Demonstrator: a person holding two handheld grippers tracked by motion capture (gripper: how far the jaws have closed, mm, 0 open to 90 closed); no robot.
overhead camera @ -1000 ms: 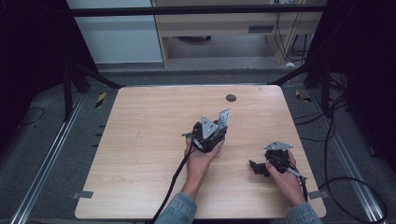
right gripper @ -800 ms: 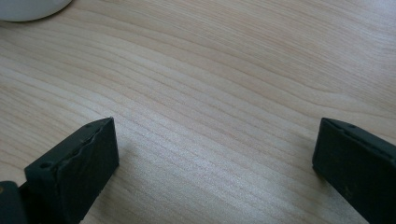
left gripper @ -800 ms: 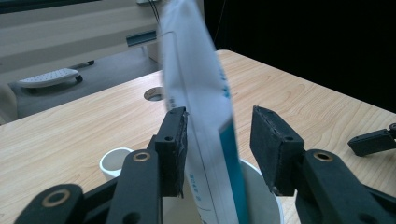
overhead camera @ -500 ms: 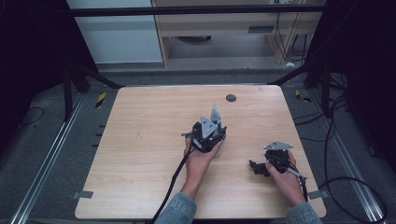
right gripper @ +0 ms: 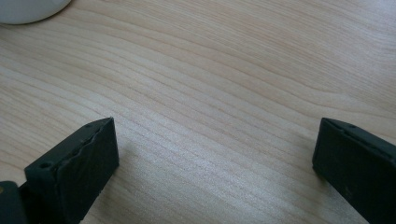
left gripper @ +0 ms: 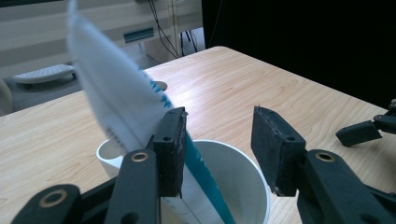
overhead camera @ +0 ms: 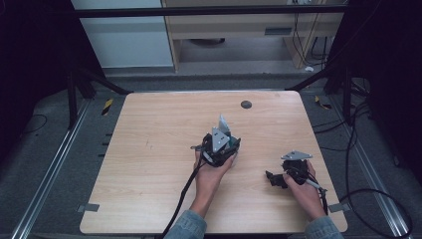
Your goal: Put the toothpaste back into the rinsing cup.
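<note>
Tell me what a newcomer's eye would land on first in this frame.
Near the middle of the wooden table, the left gripper hangs over a white cup, with a flat white-and-teal packet standing tilted in the cup and leaning against one of its jaws. The right gripper sits low near the table's right front, jaws wide apart over bare wood.

A cup stands near the middle of the tabletop, with a packet leaning tilted inside it. The left tool hangs over the cup; the right tool sits at four o'clock from it, well apart.
</note>
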